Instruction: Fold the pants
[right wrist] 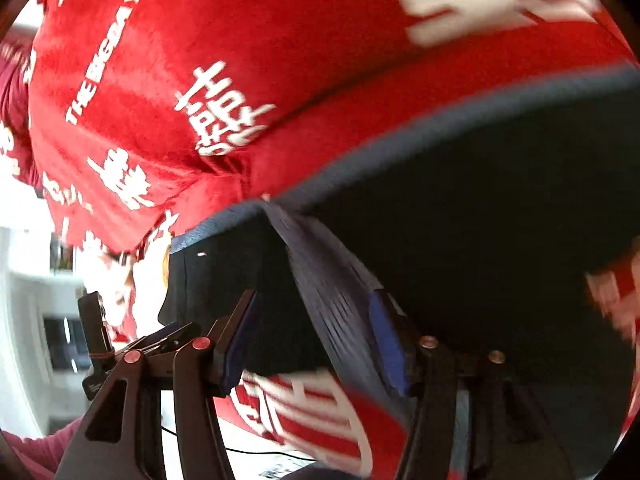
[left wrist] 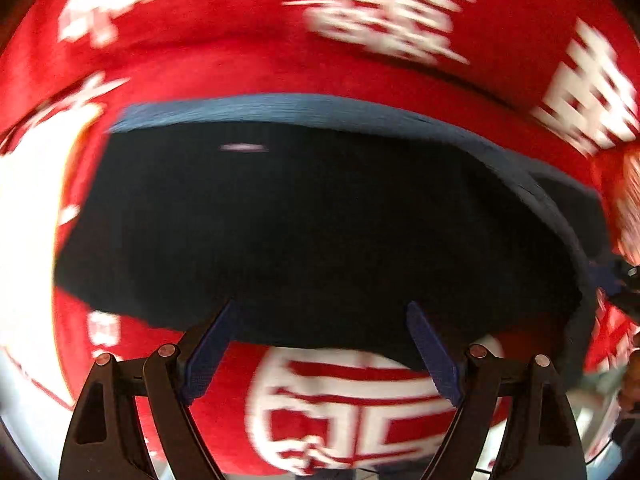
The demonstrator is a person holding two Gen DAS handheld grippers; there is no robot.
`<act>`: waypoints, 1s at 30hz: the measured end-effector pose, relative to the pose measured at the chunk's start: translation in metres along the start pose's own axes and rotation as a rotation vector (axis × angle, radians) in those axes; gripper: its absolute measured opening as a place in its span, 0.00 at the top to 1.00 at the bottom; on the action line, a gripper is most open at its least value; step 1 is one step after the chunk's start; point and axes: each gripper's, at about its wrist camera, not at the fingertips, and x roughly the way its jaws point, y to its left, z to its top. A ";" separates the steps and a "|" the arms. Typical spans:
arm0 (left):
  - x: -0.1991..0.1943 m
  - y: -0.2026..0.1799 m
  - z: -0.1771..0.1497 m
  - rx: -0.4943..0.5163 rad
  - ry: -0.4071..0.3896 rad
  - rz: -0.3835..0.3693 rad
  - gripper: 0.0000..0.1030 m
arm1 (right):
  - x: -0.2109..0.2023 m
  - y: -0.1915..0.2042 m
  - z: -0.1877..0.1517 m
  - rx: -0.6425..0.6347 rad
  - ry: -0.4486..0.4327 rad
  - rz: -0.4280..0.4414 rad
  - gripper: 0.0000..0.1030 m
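Dark navy pants [left wrist: 312, 220], folded, lying flat on red patterned cloth [left wrist: 240, 60]; blue-grey hem along far edge.

A red blanket [left wrist: 248, 64] printed with white characters is spread as the supporting surface. Dark navy pants [left wrist: 312, 232] are laid directly on it, ahead of the left tongs [left wrist: 320, 344], reaching between their fingers.
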 end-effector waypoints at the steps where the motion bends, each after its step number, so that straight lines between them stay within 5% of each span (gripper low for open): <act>1: 0.001 -0.015 -0.003 0.039 0.003 -0.027 0.16 | -0.011 -0.009 -0.011 0.029 -0.018 0.003 0.41; 8: 0.000 -0.118 -0.019 0.228 0.030 -0.229 0.16 | -0.073 -0.093 -0.123 0.314 -0.209 0.004 0.41; 14: 0.014 -0.183 -0.031 0.309 0.085 -0.315 0.16 | -0.096 -0.165 -0.205 0.522 -0.291 -0.069 0.41; 21: 0.048 -0.213 -0.047 0.275 0.147 -0.313 0.16 | -0.073 -0.233 -0.239 0.600 -0.249 -0.025 0.41; 27: 0.064 -0.222 -0.055 0.200 0.209 -0.358 0.16 | -0.053 -0.261 -0.233 0.589 -0.247 0.223 0.41; 28: 0.068 -0.228 -0.056 0.203 0.218 -0.351 0.16 | -0.049 -0.263 -0.231 0.596 -0.239 0.248 0.42; 30: 0.068 -0.234 -0.058 0.207 0.208 -0.334 0.17 | -0.046 -0.265 -0.227 0.612 -0.222 0.278 0.74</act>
